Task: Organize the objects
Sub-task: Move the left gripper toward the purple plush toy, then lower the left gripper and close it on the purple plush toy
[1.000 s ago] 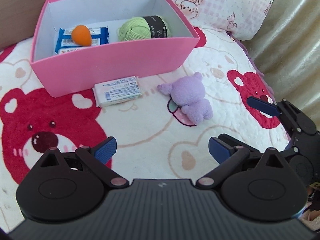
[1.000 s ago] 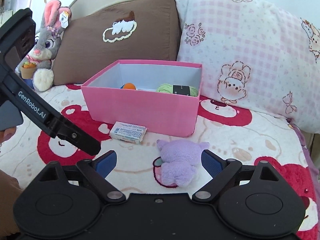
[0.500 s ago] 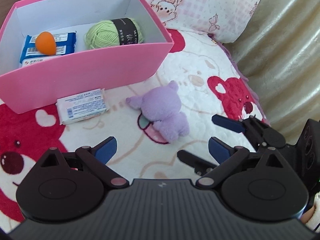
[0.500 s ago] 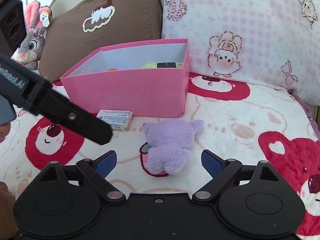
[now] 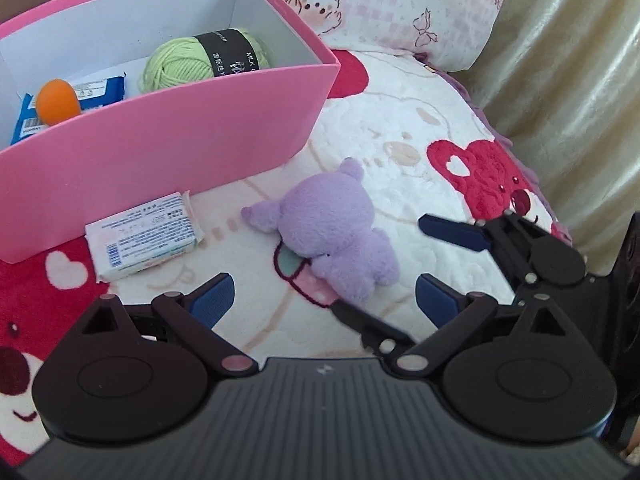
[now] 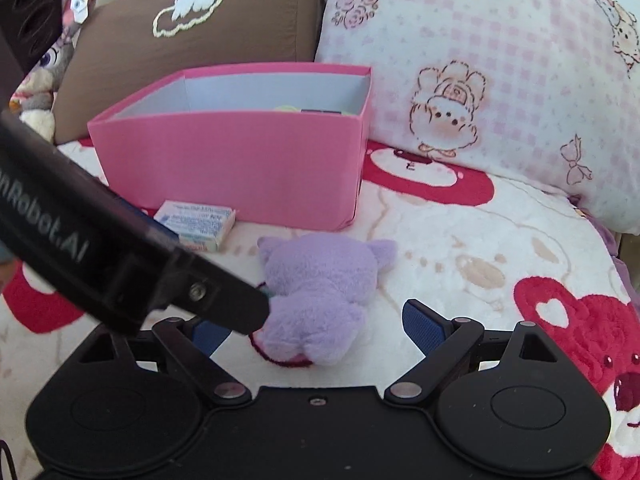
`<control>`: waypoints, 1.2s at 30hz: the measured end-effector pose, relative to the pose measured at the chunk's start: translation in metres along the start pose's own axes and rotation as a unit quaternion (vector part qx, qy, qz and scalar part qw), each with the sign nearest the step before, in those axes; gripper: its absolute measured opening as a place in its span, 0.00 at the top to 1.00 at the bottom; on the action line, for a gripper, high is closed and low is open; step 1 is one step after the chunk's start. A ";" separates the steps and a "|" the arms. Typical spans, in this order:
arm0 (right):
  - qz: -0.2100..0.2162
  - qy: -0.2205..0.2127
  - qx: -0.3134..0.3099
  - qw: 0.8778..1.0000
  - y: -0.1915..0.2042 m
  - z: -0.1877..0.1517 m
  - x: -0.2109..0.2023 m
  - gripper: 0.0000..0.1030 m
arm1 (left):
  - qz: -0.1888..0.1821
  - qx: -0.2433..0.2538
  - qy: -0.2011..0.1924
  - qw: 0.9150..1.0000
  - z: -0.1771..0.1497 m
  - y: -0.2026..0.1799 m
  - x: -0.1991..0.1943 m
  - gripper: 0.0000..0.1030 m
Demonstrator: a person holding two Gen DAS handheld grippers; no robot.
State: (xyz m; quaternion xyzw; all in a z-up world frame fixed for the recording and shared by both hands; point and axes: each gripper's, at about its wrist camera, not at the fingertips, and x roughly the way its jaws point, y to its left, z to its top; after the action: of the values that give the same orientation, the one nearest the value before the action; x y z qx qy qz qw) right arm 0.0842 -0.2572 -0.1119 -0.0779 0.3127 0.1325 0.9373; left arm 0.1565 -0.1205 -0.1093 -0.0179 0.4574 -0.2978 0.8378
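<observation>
A purple plush toy lies face down on the bear-print blanket, just in front of the pink box. My right gripper is open, and the plush toy sits between its blue pads without being squeezed. The left wrist view shows the right gripper coming in from the right around the toy. My left gripper is open and empty, hovering above the near side of the toy. A white packet lies by the box's front wall.
Inside the box are a green yarn ball, an orange egg-shaped item and blue packets. A pink checked pillow and a brown pillow stand behind. The left gripper's body crosses the right view's left side.
Both grippers have moved in on the purple plush toy. The right gripper went forward until the toy lay between its open fingers; the left one shifted right and closer.
</observation>
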 end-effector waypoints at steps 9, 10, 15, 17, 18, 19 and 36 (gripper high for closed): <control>0.031 0.020 0.033 0.999 -0.010 -0.004 0.012 0.09 | -0.032 -0.018 -0.005 0.999 0.003 -0.002 0.017 0.21; 0.031 0.021 0.040 0.999 -0.012 -0.004 0.013 0.09 | -0.038 -0.027 -0.002 0.999 0.004 0.000 0.020 0.26; 0.031 0.011 0.041 0.999 -0.016 -0.003 0.011 0.09 | -0.057 -0.068 0.002 0.996 0.006 0.007 0.030 0.47; 0.037 0.003 0.033 0.999 -0.015 -0.002 0.010 0.13 | -0.065 -0.068 0.006 0.996 0.005 0.007 0.033 0.53; 0.041 -0.002 0.025 0.999 -0.013 -0.003 0.010 0.14 | -0.066 -0.062 0.007 0.996 0.004 0.006 0.034 0.53; 0.044 -0.005 0.013 0.999 -0.010 -0.004 0.010 0.18 | -0.067 -0.058 0.006 0.996 0.003 0.005 0.034 0.54; 0.057 0.013 0.048 0.997 -0.021 -0.012 0.024 0.43 | -0.086 -0.116 0.019 0.989 0.000 0.024 0.048 0.69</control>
State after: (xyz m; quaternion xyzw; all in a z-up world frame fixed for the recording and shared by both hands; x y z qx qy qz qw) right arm 0.1019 -0.2754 -0.1347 -0.0163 0.3346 0.1694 0.9269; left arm 0.1875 -0.1255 -0.1523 -0.1482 0.5014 -0.3139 0.7926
